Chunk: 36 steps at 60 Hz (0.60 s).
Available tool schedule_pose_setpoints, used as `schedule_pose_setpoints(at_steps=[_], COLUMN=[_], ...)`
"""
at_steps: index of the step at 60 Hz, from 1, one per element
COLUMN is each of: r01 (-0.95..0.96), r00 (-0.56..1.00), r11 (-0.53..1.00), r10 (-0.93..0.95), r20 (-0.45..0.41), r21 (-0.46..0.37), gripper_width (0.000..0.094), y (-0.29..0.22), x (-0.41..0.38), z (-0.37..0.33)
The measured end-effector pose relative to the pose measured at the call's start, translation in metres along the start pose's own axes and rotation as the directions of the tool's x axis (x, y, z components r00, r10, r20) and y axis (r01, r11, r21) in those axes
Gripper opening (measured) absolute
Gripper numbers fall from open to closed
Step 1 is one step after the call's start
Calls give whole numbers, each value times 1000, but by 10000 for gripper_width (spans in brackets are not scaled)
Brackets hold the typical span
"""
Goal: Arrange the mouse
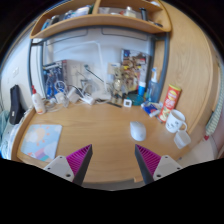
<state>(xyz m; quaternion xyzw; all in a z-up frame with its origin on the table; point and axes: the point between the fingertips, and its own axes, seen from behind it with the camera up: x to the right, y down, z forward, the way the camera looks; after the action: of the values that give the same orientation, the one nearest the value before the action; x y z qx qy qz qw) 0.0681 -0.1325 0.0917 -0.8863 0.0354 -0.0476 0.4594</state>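
Note:
A small pale grey-white mouse lies on the wooden desk, ahead of my fingers and a little to the right of the middle. A light blue mouse mat lies flat on the desk to the left, beyond the left finger. My gripper is open and empty, its two magenta pads spread wide above the desk's near part. Nothing stands between the fingers.
White mugs stand to the right of the mouse, with an orange carton behind them. Bottles and clutter line the back of the desk under a wooden shelf. A dark object stands at the far left.

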Motion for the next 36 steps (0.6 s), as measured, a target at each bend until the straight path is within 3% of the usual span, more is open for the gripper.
schedule_pose_setpoints(at_steps=[13, 36], r01=[-54, -50], r00=[997, 999], r11=[995, 996], r10=[49, 51], r20=[-61, 14], r21=[-83, -74], gripper_width=[855, 856], y=[38, -6], x=[86, 110], z=[65, 186])
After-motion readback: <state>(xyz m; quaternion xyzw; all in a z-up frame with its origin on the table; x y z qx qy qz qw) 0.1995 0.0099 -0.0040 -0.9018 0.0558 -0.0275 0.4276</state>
